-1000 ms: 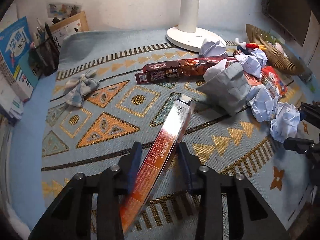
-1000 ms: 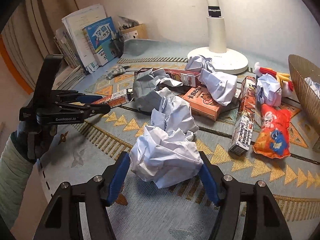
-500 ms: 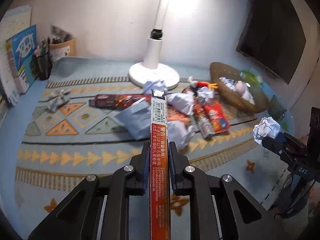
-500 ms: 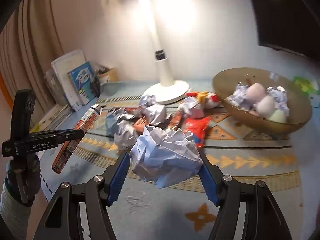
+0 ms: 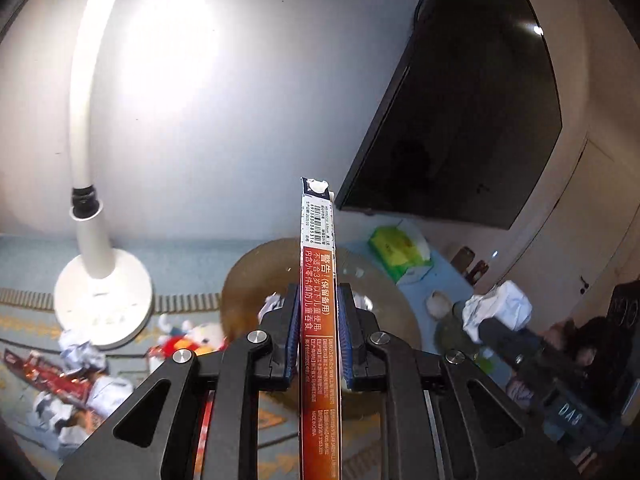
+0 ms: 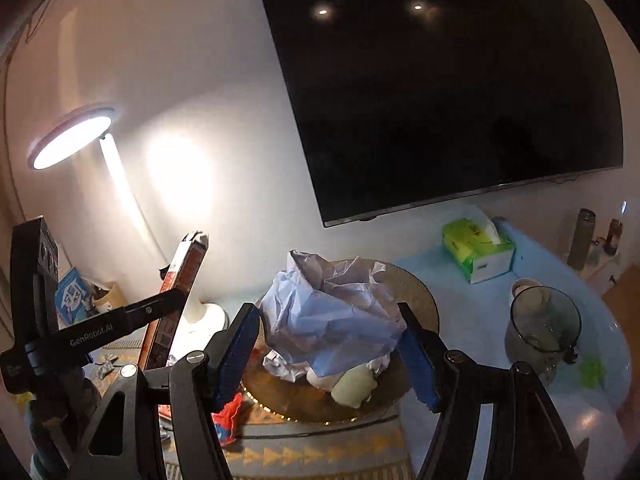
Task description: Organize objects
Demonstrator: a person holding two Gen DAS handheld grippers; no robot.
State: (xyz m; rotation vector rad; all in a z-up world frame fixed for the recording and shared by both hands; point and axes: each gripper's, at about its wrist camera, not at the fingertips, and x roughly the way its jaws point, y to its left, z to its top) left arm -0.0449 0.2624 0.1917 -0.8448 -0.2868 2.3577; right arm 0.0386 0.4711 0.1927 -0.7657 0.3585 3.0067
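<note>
My left gripper is shut on a long, flat red box that stands up between its pads, held above the woven brown basket. From the right wrist view the same red box and left gripper show at the left, tilted up. My right gripper is shut on a large crumpled ball of pale blue paper, held over the basket, which holds crumpled paper and pale round things. More paper balls, a red box and snack packs lie on the patterned mat at lower left.
A white desk lamp stands at the back left, lit. A dark screen hangs on the wall. On the blue table to the right are a green tissue box, a glass jug and bottles.
Both grippers have risen and swung right, from the cluttered mat up over the basket, each carrying its load. The left jaws closed flat on the red box, which now stands upright.
</note>
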